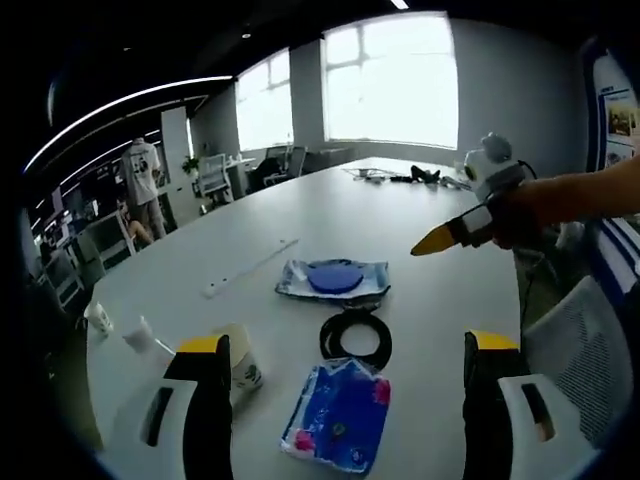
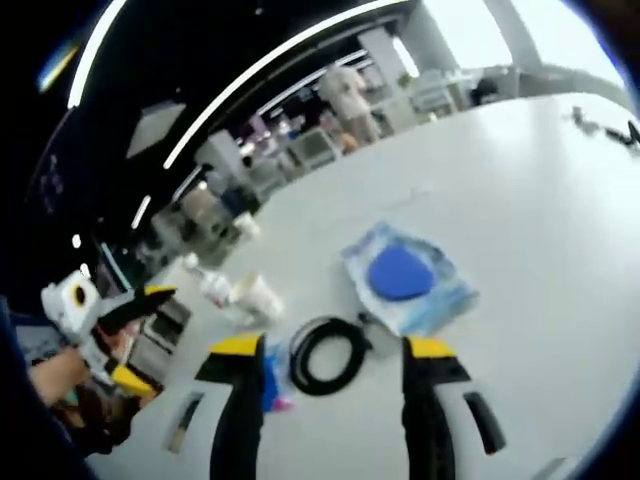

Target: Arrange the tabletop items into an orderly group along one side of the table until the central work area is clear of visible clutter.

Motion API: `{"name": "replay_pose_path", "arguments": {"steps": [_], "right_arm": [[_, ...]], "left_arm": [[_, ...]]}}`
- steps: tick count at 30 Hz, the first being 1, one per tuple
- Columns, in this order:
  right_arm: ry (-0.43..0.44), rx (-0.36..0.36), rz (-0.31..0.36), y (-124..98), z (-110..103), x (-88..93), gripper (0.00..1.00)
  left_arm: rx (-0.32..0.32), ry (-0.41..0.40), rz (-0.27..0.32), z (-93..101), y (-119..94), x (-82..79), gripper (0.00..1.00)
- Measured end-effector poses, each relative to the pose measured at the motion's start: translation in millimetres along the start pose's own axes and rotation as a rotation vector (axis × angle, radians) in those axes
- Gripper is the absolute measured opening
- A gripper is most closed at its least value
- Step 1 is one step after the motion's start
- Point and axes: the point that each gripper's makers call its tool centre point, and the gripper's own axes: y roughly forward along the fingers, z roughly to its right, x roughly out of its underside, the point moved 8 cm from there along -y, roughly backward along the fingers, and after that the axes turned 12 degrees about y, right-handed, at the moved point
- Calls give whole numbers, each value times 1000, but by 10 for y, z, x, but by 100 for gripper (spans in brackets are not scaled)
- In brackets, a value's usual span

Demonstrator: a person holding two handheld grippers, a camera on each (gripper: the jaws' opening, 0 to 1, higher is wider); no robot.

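Observation:
On the white table (image 1: 330, 205) lie a blue disc in a clear packet (image 1: 335, 278), a black ring (image 1: 357, 361) and a blue-and-pink packet (image 1: 338, 415). A paper cup (image 1: 240, 362) stands beside my left jaw. My left gripper (image 1: 348, 343) is open above the ring and the near packet, holding nothing. From the right, my right gripper (image 1: 420, 248) hovers over the table in a person's hand. The right gripper view shows my right gripper (image 2: 332, 345) open over the black ring (image 2: 297, 358), with the disc packet (image 2: 405, 275) beyond and the cup (image 2: 255, 297) to the left. My left gripper (image 2: 135, 338) stands open at the left.
A thin white strip (image 1: 250, 268) lies left of the disc packet, and small white items (image 1: 138, 335) sit near the left edge. Cables (image 1: 400, 177) lie at the far end. A mesh chair (image 1: 575, 340) stands at the right. A person (image 1: 145, 170) stands far off.

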Motion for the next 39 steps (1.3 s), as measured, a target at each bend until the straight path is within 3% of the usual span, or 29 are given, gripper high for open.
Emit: {"name": "replay_pose_path", "arguments": {"steps": [14, 28, 39], "right_arm": [[32, 44, 31, 27, 132, -33, 51], [32, 58, 34, 83, 261, -77, 51], [55, 65, 50, 158, 333, -129, 51]], "left_arm": [[100, 48, 1, -92, 458, -245, 98], [158, 93, -12, -401, 958, -503, 97], [185, 102, -34, -495, 1176, -500, 97]]}}
